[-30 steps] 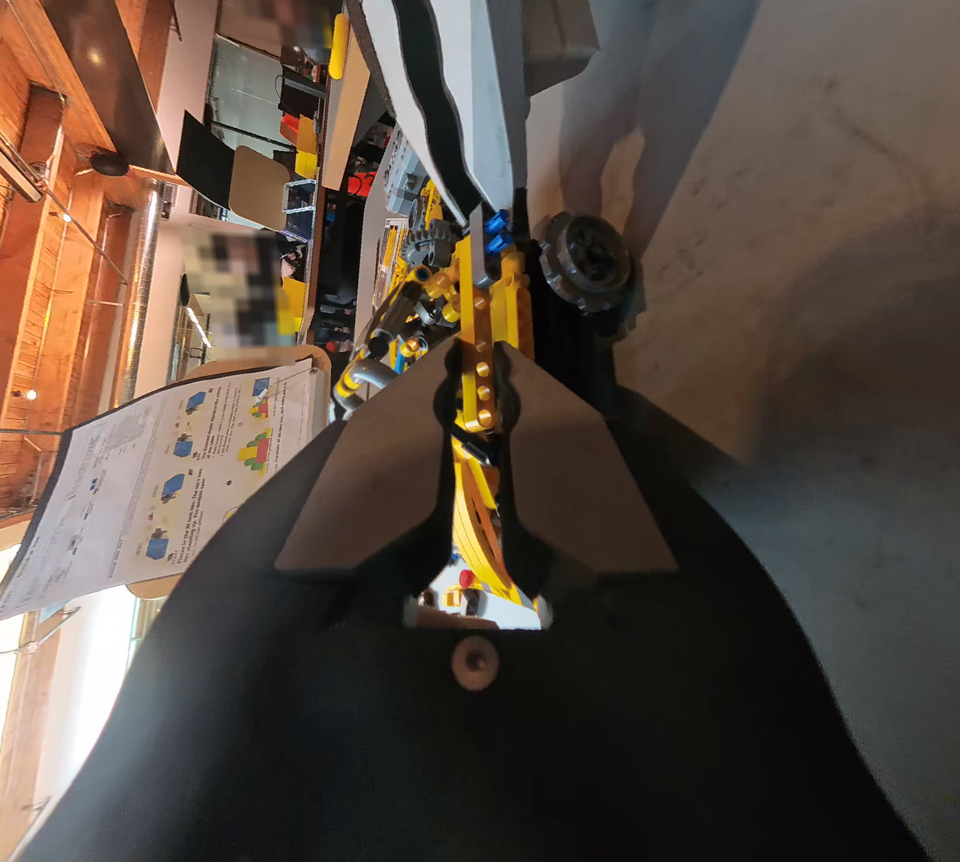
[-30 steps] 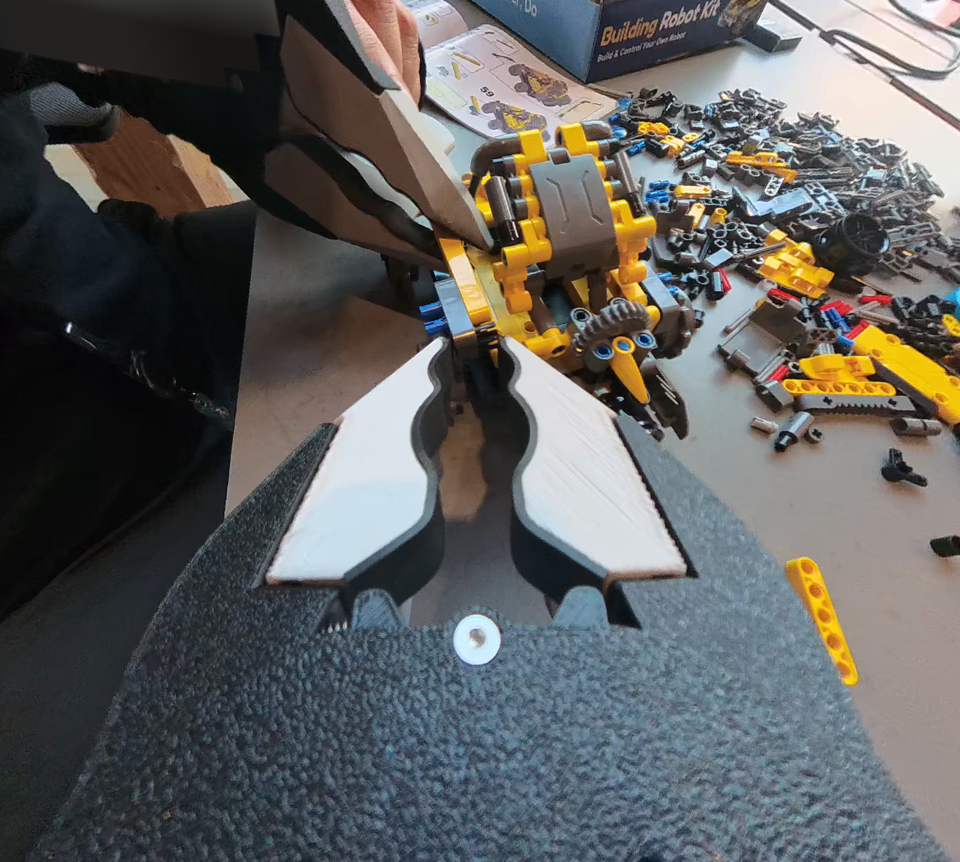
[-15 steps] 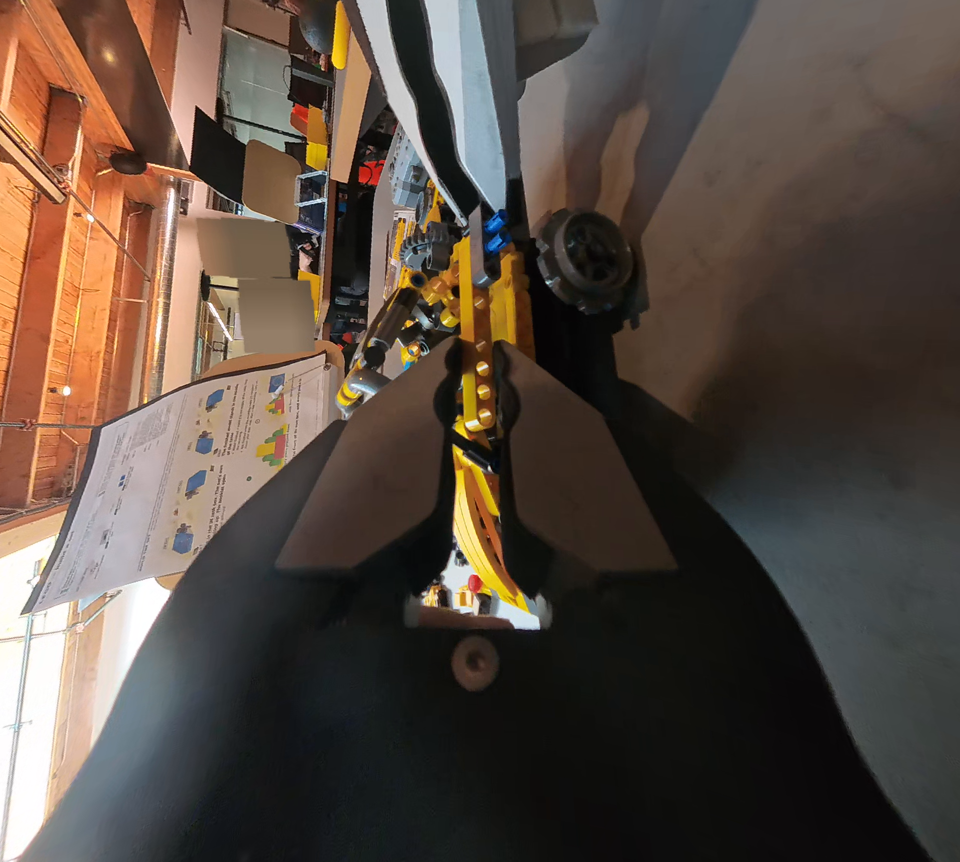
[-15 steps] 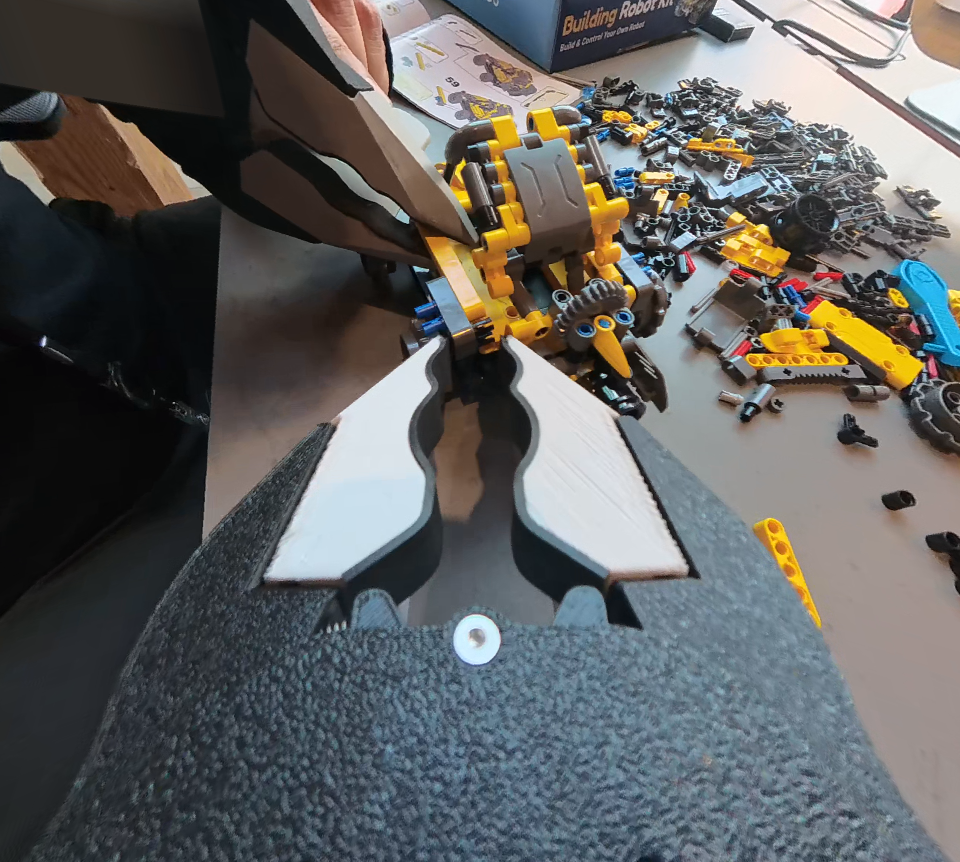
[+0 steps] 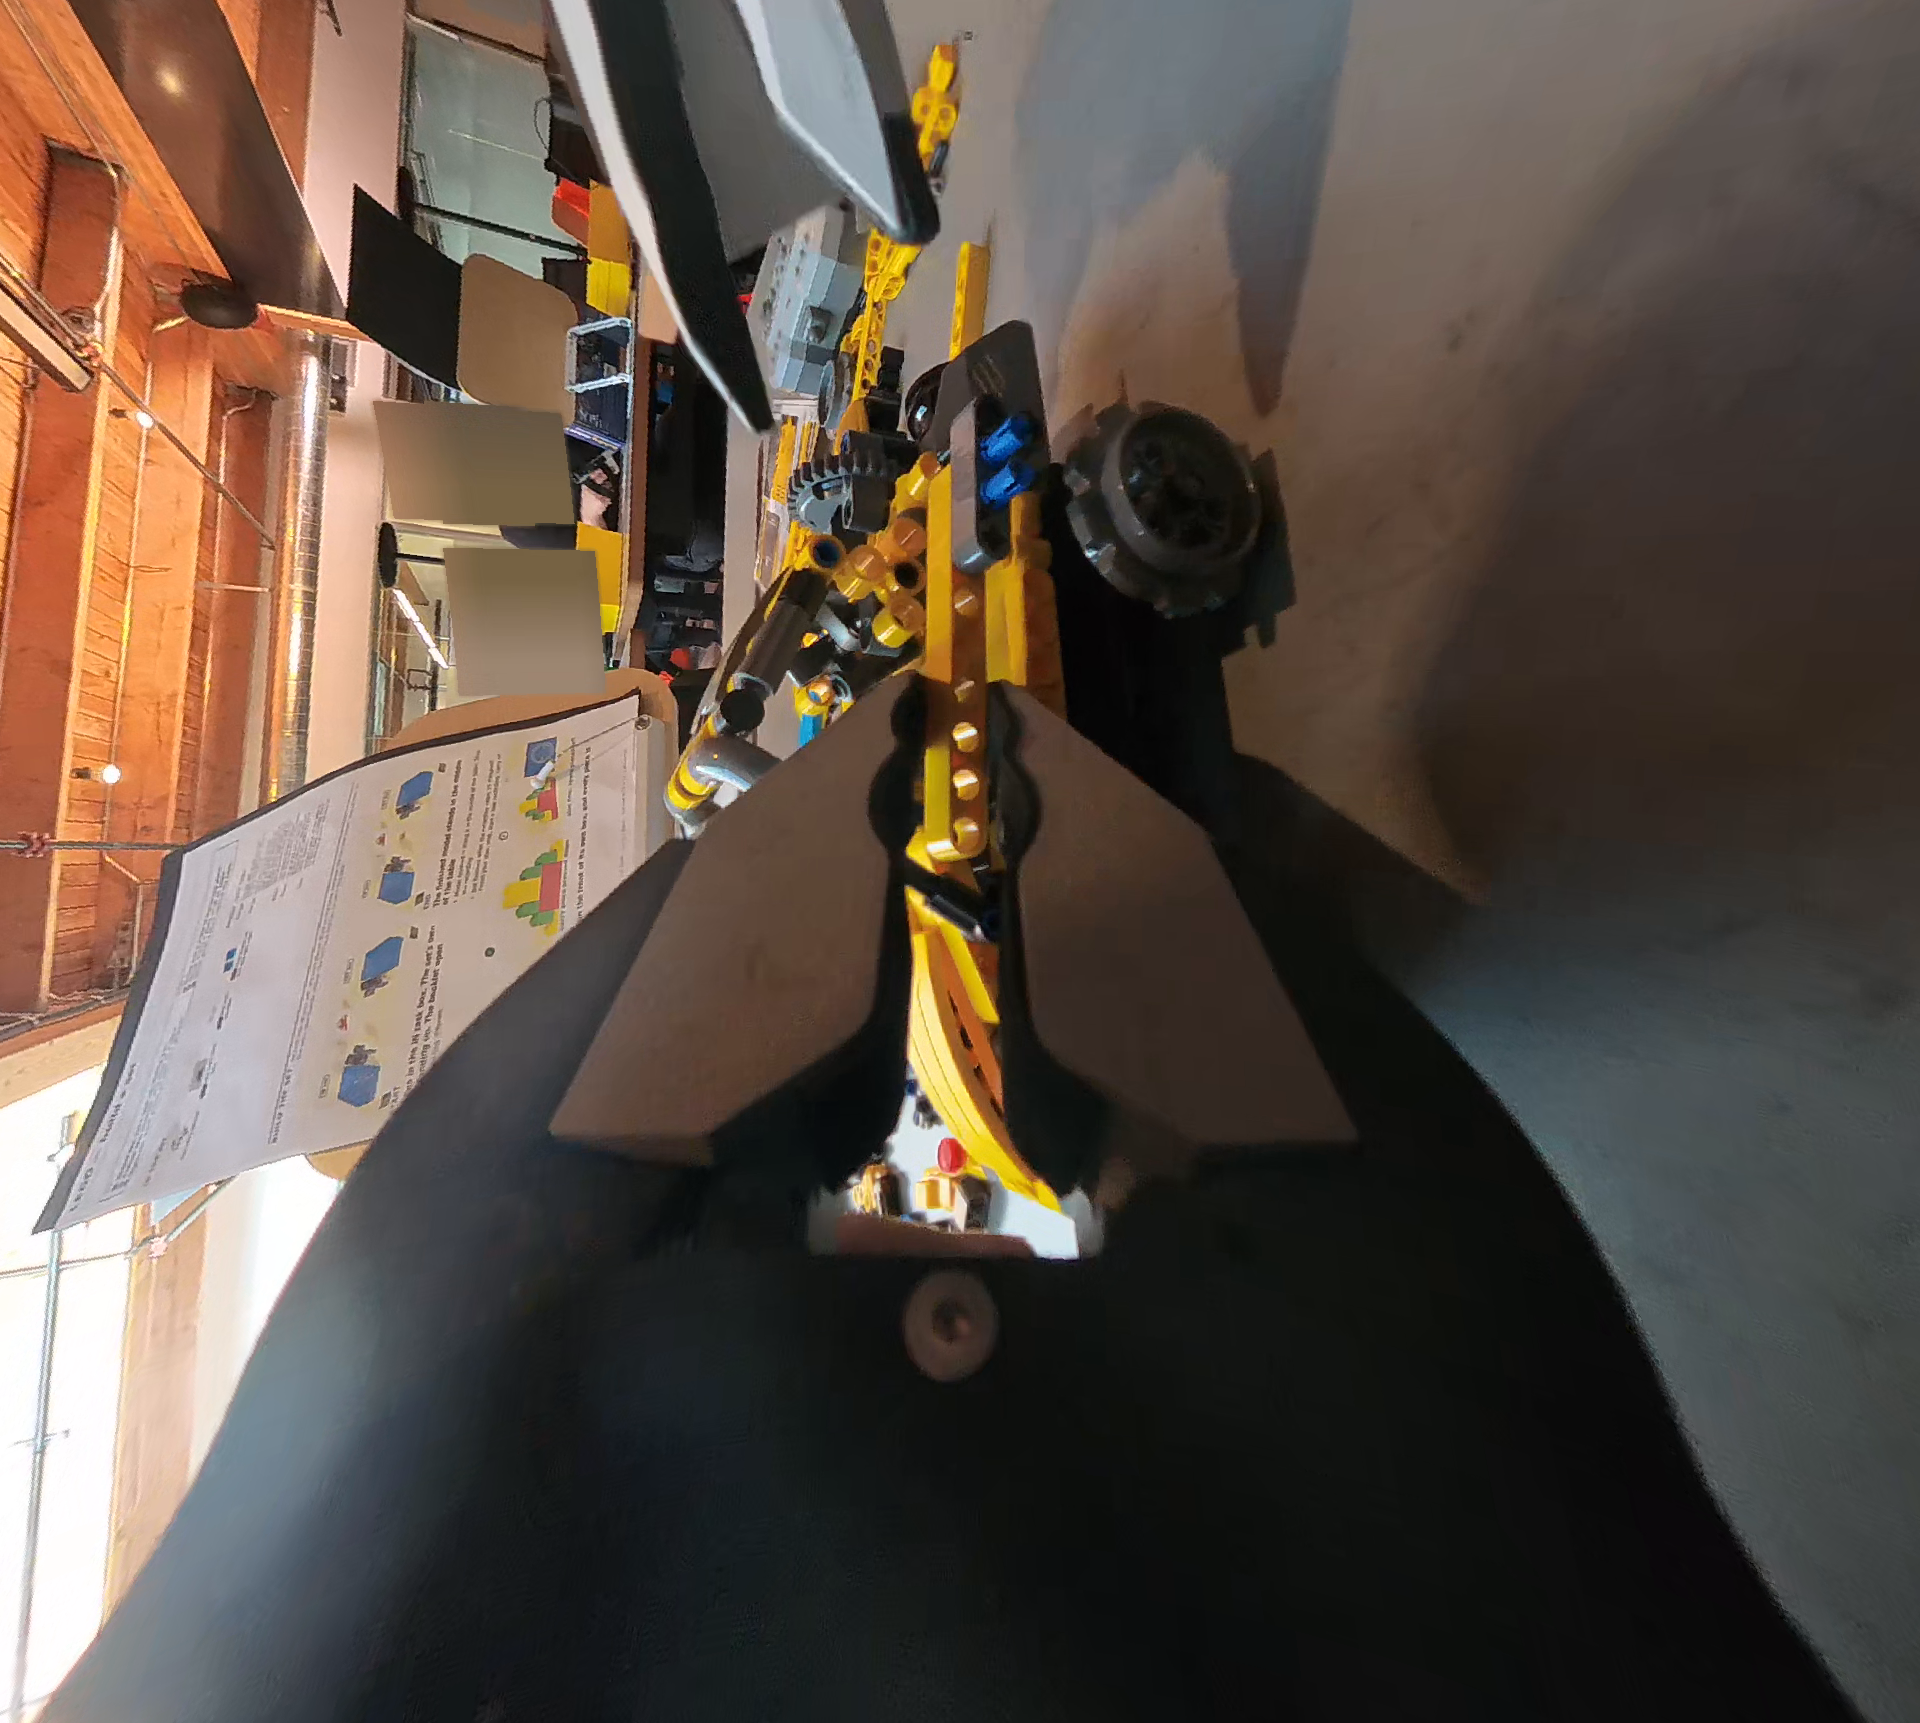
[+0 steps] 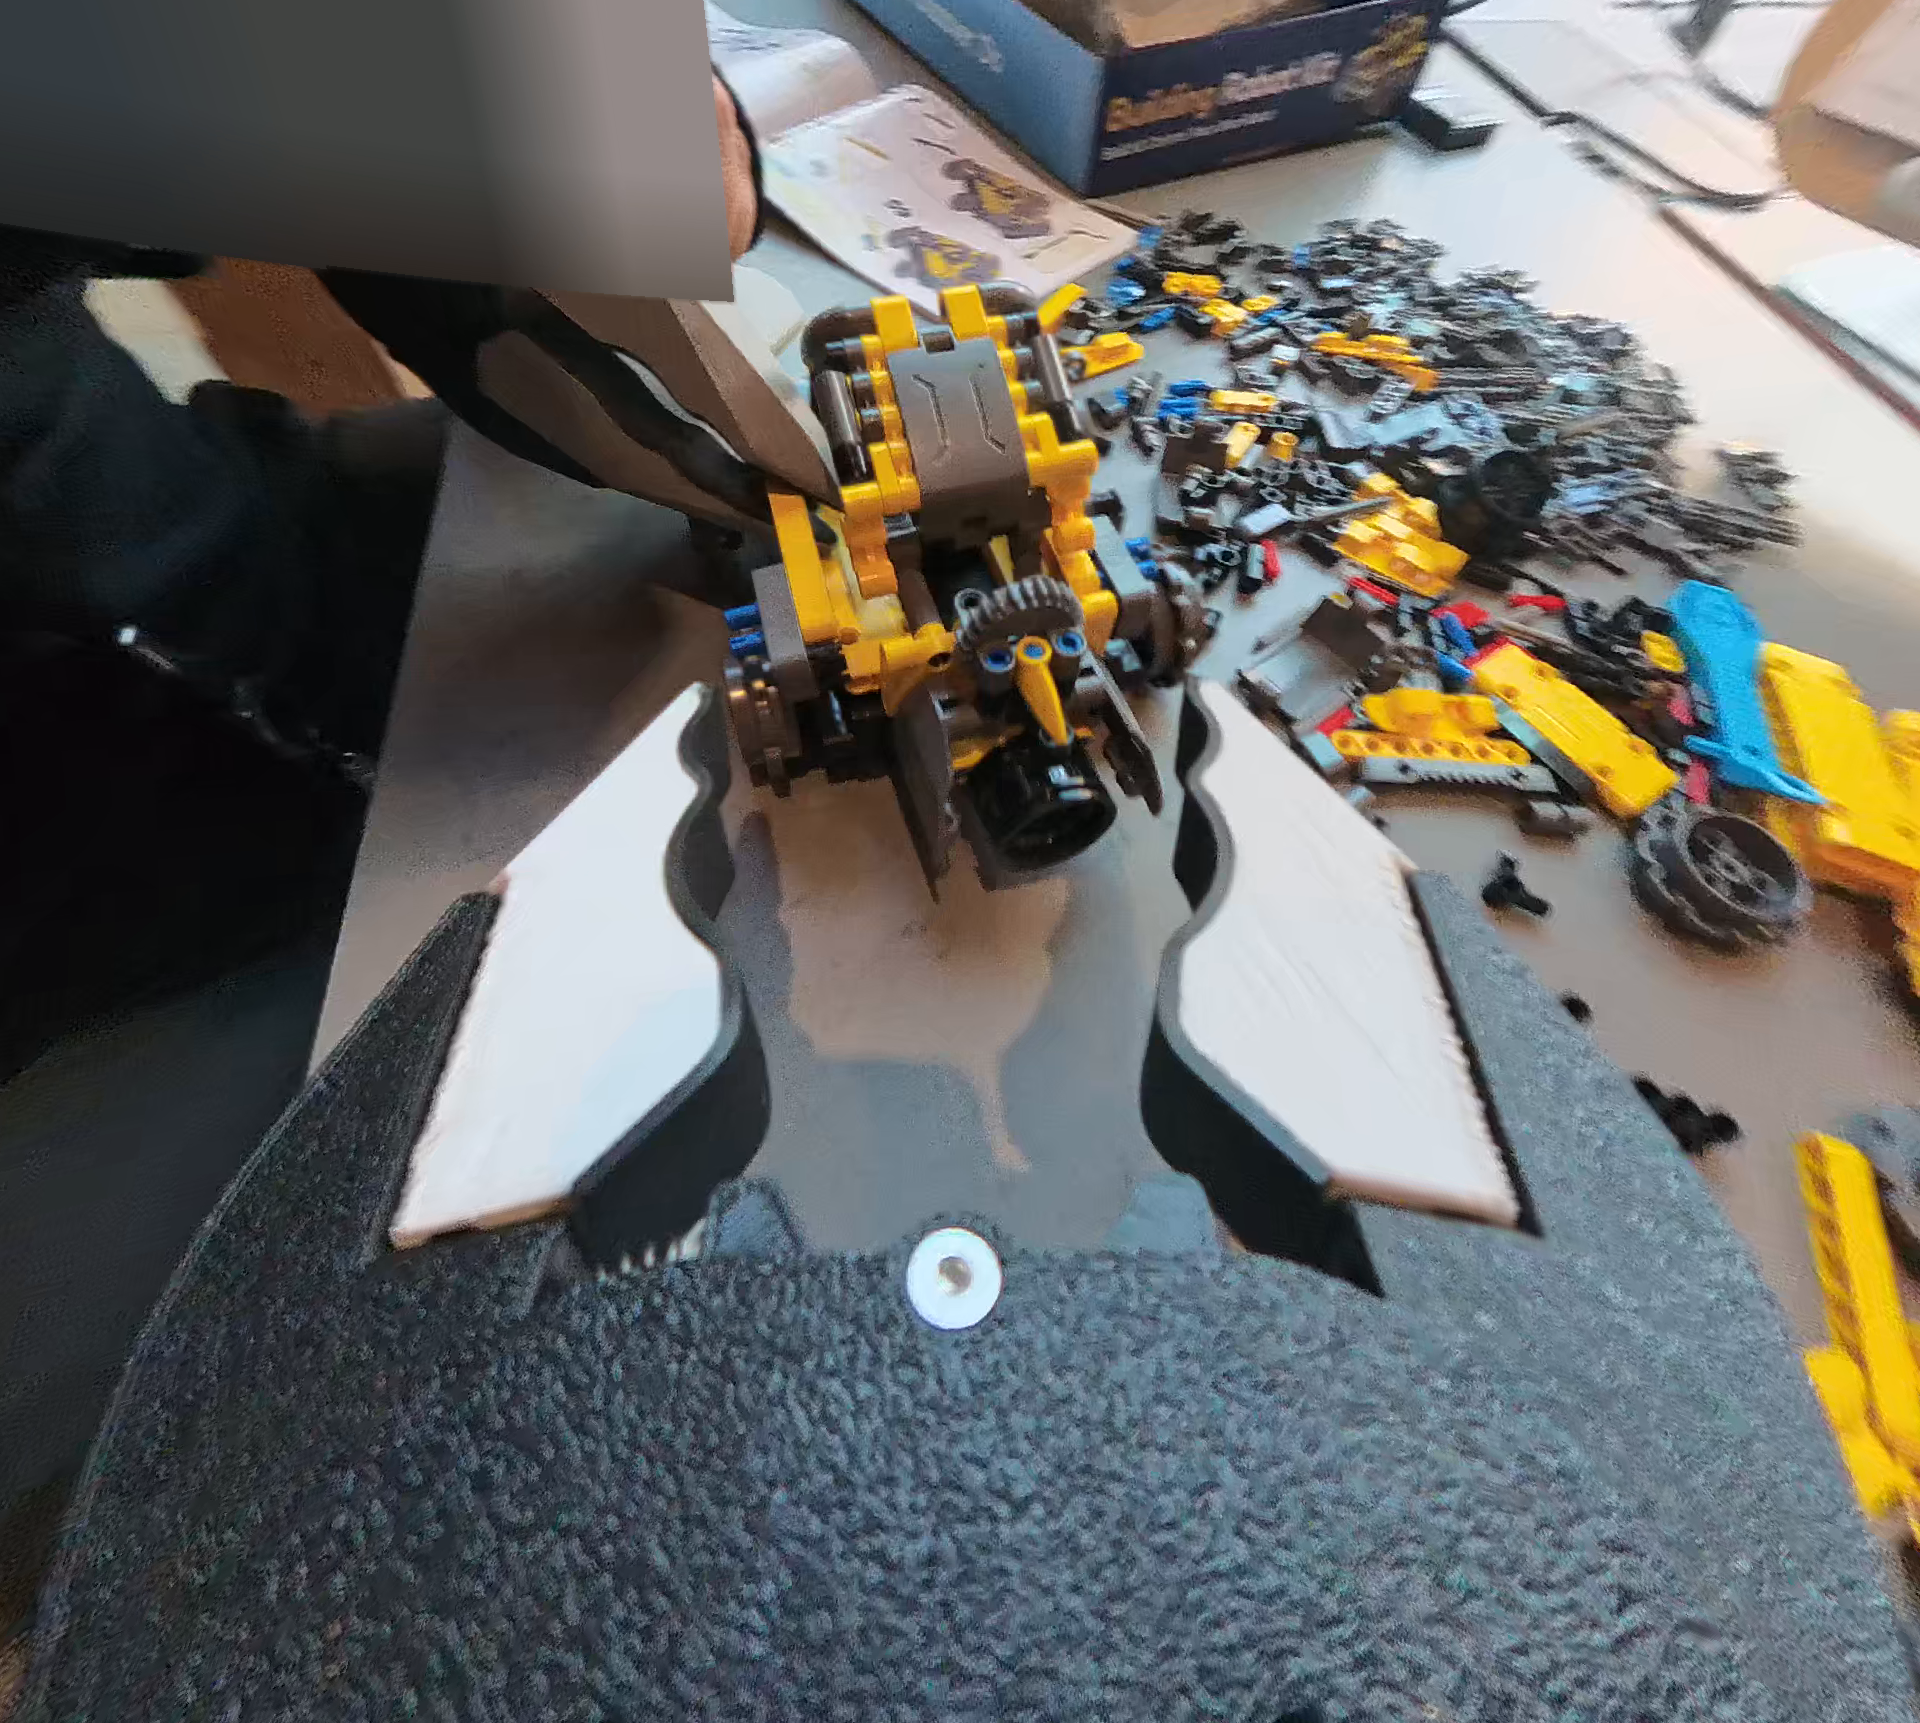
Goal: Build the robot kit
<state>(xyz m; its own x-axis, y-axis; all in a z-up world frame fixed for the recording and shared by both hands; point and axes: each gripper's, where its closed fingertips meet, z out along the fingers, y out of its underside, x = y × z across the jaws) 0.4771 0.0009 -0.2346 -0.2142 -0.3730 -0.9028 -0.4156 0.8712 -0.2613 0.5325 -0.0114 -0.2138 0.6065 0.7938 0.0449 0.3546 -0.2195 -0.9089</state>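
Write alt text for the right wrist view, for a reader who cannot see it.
The right claw hangs open just short of a yellow and grey brick-built vehicle on a grey table. The left claw grips the vehicle's near-left side. Loose bricks, a booklet and a blue box lie beyond.

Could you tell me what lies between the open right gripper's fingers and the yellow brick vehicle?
Only bare grey tabletop, in the right wrist view, separates the right gripper from the yellow brick vehicle.

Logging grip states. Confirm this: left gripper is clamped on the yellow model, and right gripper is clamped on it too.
Half right. The left gripper is clamped on the yellow model, but the right gripper is open, its fingers spread clear of the model, as the right wrist view shows.
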